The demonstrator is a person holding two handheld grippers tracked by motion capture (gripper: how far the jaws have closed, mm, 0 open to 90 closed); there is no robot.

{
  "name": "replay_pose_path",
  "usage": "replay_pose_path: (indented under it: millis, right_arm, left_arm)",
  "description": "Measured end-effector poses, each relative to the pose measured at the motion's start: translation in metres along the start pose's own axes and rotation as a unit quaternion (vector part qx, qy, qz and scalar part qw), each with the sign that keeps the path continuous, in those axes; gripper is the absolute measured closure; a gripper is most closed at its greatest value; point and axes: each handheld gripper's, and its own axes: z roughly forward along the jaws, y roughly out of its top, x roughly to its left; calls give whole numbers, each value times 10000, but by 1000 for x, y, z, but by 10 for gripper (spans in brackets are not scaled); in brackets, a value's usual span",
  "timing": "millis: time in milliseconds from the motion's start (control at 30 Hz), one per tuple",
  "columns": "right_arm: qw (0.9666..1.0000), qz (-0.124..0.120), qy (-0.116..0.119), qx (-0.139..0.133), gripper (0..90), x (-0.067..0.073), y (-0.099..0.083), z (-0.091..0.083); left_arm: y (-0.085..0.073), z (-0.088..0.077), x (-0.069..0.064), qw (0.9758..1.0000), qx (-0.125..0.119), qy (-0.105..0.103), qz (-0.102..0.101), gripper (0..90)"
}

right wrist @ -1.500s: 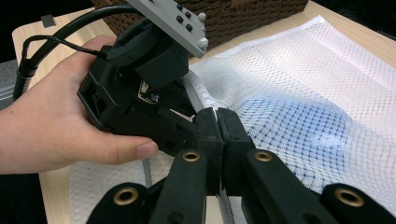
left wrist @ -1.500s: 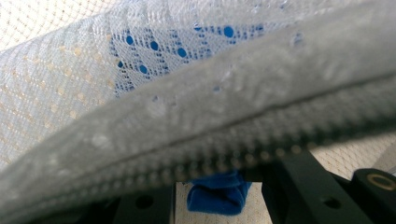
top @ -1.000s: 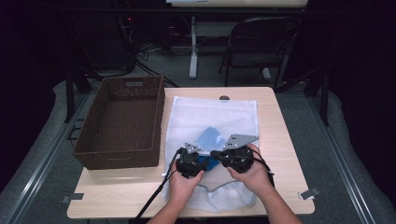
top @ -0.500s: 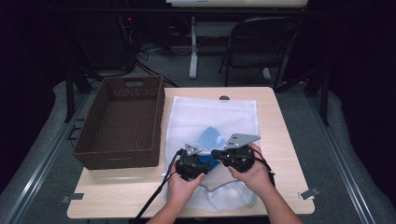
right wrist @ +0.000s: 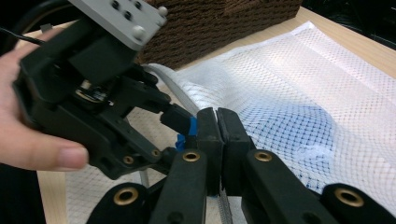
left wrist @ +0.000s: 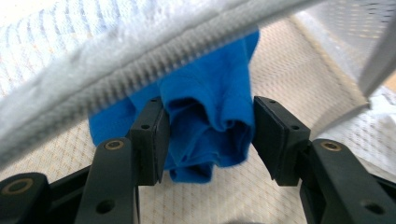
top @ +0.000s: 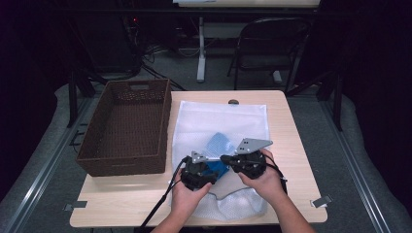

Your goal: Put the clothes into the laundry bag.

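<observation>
Inside the mesh laundry bag point(top: 221, 126), the left tool point(left wrist: 208, 135) straddles the blue cloth point(left wrist: 205, 116), jaws just widened; the right tool point(right wrist: 217, 135) pinches the bag's zipper edge.

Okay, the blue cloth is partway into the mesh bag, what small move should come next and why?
Probably draw the left gripper back out of the opening. Its fingers have just been opening and stand loose around the blue cloth, which lies under the zipper edge, while the right gripper pinches the mesh bag edge.
</observation>
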Motion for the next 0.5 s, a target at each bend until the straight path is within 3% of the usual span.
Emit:
replay_pose_path:
  millis: [267, 500]
  right_arm:
    - [10000, 3, -10, -11, 889, -1, 0, -1]
    - [10000, -1, -20, -5, 889, -1, 0, 0]
  left_arm:
    - [-4, -16, 0, 9999, -15, -127, 47, 485]
    - [-8, -30, 0, 9998, -60, -103, 148, 485]
